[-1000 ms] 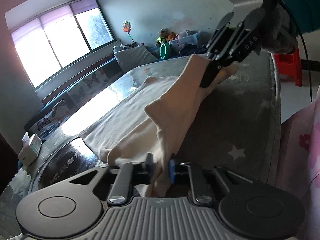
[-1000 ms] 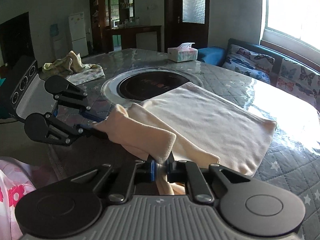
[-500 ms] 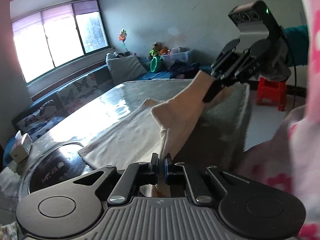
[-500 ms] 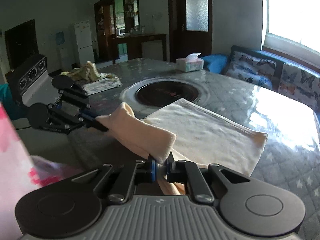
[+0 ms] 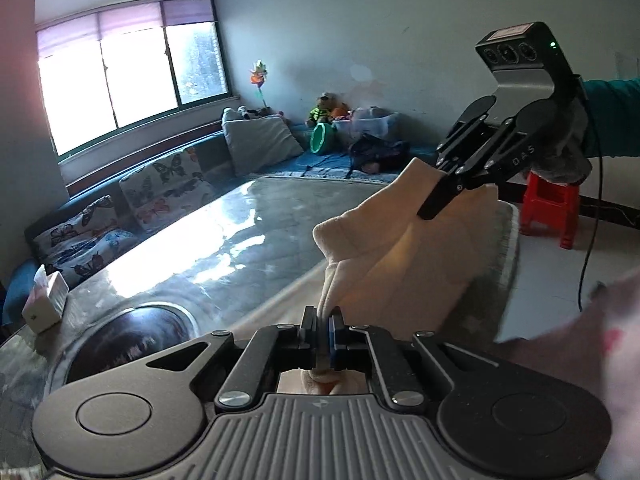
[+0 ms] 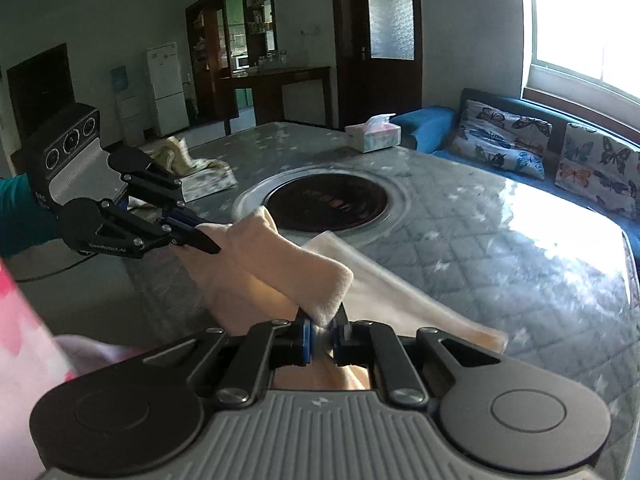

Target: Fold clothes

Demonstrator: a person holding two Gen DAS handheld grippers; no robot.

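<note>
The cream cloth (image 6: pixel 280 264) is held up off the table (image 6: pixel 500 248), pinched at two places along one edge and stretched between them, with its far part trailing down onto the quilted grey cover. The left gripper (image 5: pixel 323 334) is clamped on a bunched corner of it, jaws pressed together with only the fabric between them; the same gripper (image 6: pixel 208 242) is seen in the right wrist view biting the cloth's upper end. The right gripper (image 6: pixel 322 338) is likewise closed tight on the other corner (a fold of cloth sticks up just above its blue pads), and it is seen from the left wrist view (image 5: pixel 434 206) gripping the raised end. A dark round plate (image 6: pixel 328 202) is set into the table just beyond the cloth. A tissue box (image 6: pixel 372 136) stands further back, near the table's edge, and a crumpled yellowish garment (image 6: pixel 180 156) lies well apart on the far side. A teal sleeve (image 5: pixel 612 118) is seen behind the right gripper.
</note>
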